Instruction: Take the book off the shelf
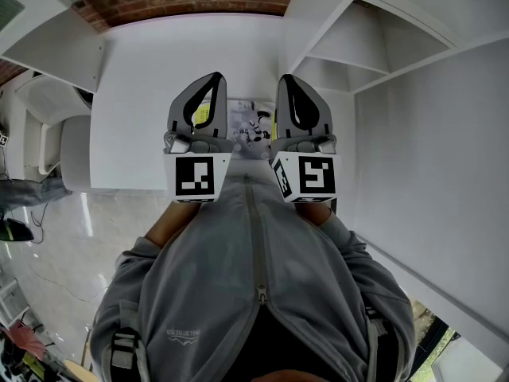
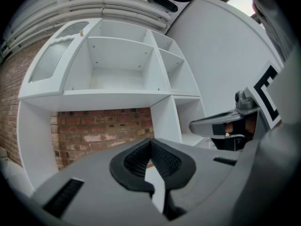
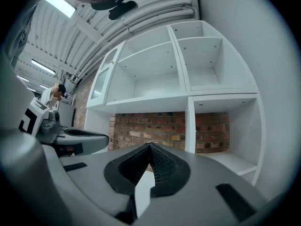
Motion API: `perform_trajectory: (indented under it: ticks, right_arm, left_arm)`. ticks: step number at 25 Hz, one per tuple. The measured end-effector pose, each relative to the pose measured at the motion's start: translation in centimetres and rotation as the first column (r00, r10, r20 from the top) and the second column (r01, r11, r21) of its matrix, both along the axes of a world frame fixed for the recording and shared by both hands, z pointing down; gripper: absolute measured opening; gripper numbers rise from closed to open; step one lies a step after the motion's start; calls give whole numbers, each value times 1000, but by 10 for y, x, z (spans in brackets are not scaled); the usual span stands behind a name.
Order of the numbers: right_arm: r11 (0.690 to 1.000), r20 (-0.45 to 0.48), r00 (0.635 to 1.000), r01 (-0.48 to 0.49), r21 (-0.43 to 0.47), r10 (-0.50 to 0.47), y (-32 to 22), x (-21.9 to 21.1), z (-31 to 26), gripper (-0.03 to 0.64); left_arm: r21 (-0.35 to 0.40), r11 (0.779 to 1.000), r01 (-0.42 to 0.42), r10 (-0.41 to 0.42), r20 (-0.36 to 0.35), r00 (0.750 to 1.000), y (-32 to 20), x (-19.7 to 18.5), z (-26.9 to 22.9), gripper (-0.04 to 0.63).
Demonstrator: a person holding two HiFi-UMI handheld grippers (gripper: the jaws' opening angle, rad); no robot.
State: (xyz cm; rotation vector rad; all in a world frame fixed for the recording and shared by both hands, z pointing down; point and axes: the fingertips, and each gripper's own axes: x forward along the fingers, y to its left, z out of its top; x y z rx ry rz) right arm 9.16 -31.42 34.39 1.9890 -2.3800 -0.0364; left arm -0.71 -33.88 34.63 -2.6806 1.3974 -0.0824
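White shelves (image 3: 155, 74) stand in front of you, every compartment in view bare, with a red brick wall (image 3: 162, 128) showing through the open lower bay. You hold both tools level and side by side over a white top (image 1: 143, 78), their marker cubes close against your grey zipped jacket (image 1: 254, 293).

Your left gripper (image 1: 215, 78) has its jaws pressed together with nothing between them; its own view shows the ribbed pads (image 2: 136, 159) meeting at the tip. Your right gripper (image 1: 285, 79) is the same, tips touching and empty.

The book (image 1: 250, 122) lies flat on the white top. It shows in the gap between the two grippers and runs partly under both of them. Its pale cover carries black drawings and has yellow at the edges. Neither tool touches it as far as the head view shows, and neither gripper view catches it.
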Motion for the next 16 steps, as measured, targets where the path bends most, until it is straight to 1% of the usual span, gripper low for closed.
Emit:
perform_trajectory:
  ticks: [3,10,16]
  right_arm:
    - [1000,5,1000,-1,-2,1,1,0,-1,26]
    - [1000,15,1000,-5,-10,5,2,0,-1,26]
    - [1000,9,1000,-6,-14,6,3,-1,-1,26]
  left_arm:
    - [0,1000,-4,4,6,1000,0,-1,-1,6]
    - [-10,1000,-4,4,-7,1000,2,-2,-1,6]
    - [6,1000,-8,8,2,1000,1,-4,-4,6]
